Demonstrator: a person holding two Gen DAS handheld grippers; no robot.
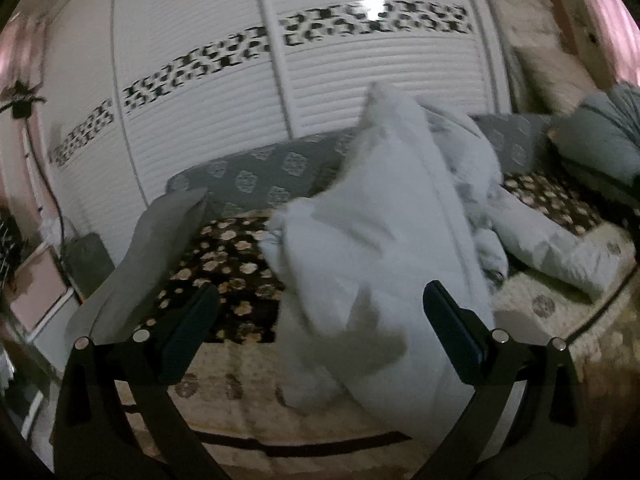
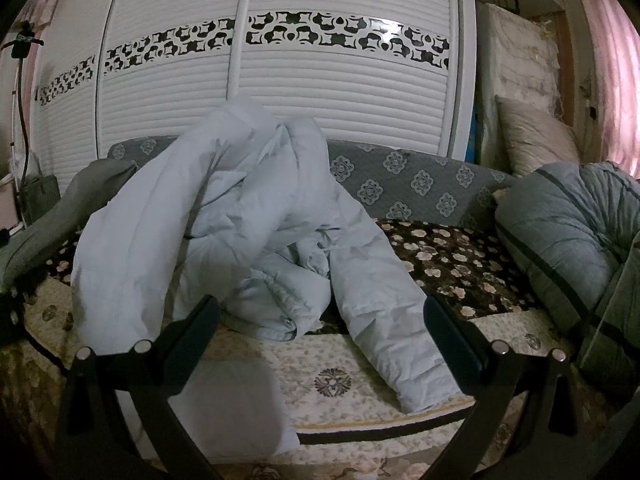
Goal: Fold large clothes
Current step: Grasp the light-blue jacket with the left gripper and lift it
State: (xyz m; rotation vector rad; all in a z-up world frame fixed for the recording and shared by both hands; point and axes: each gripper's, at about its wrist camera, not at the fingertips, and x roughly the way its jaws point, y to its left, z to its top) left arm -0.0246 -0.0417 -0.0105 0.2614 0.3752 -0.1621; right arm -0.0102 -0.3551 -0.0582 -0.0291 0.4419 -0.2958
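A large pale blue padded jacket [image 1: 384, 208] lies heaped on the bed, part of it standing up in a peak. In the right wrist view the jacket [image 2: 224, 216] is bunched, with one sleeve [image 2: 384, 328] stretched toward the bed's front edge. My left gripper [image 1: 320, 320] is open, its jaws apart on either side of the jacket's near fold, holding nothing. My right gripper [image 2: 320, 332] is open and empty, just in front of the heap and the sleeve.
The bed has a cream patterned quilt [image 2: 340, 384] and a dark floral blanket [image 2: 460, 260]. A grey garment [image 1: 140, 256] lies at left. A grey-blue padded bundle [image 2: 560, 240] sits at right. A white slatted wardrobe [image 2: 320, 88] stands behind the grey patterned headboard cushion [image 2: 420, 184].
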